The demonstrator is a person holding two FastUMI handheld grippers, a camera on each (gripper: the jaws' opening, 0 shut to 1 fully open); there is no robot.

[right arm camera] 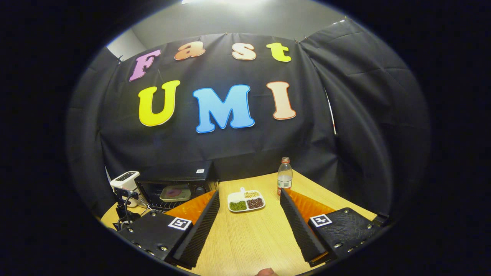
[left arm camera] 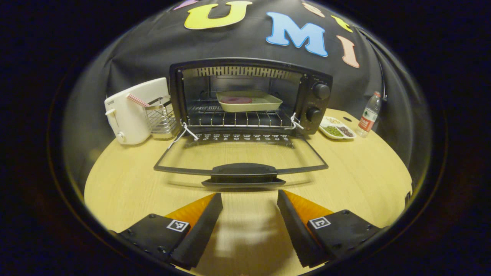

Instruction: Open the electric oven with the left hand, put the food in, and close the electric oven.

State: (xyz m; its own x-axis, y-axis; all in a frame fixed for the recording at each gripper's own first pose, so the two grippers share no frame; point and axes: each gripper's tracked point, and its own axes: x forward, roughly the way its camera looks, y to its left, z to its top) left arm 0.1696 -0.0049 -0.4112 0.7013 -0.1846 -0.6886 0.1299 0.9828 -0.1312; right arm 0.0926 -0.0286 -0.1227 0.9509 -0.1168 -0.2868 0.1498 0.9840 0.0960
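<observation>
Surface (left arm camera: 345,180): pale wood-grain top that carries everything, running out ahead of both hand-held grippers.
Electric oven (left arm camera: 249,96): straight ahead of the left hand-held gripper, with two dials on its right panel.
Oven door (left arm camera: 241,159): dropped flat toward the left hand-held gripper; glass in a dark frame, hinged and rigid, likely light to swing. Its handle (left arm camera: 243,177) lies just beyond the fingertips, and the middle of that bar looks the best place to grip.
Food tray (left arm camera: 249,101): a pale shallow dish with a pink slice in it, already on the wire rack inside; stiff, probably slippery-glazed.
Left hand-held gripper (left arm camera: 249,199): spread wide, holding nothing, short of the handle.
Right hand-held gripper (right arm camera: 249,199): spread wide and empty, raised, with a divided snack dish (right arm camera: 246,200) ahead.
Toaster (left arm camera: 130,111): white, left of the oven; small lettering, too blurred to read.
Bottle (left arm camera: 369,115): clear plastic, far right; red label unreadable.
</observation>
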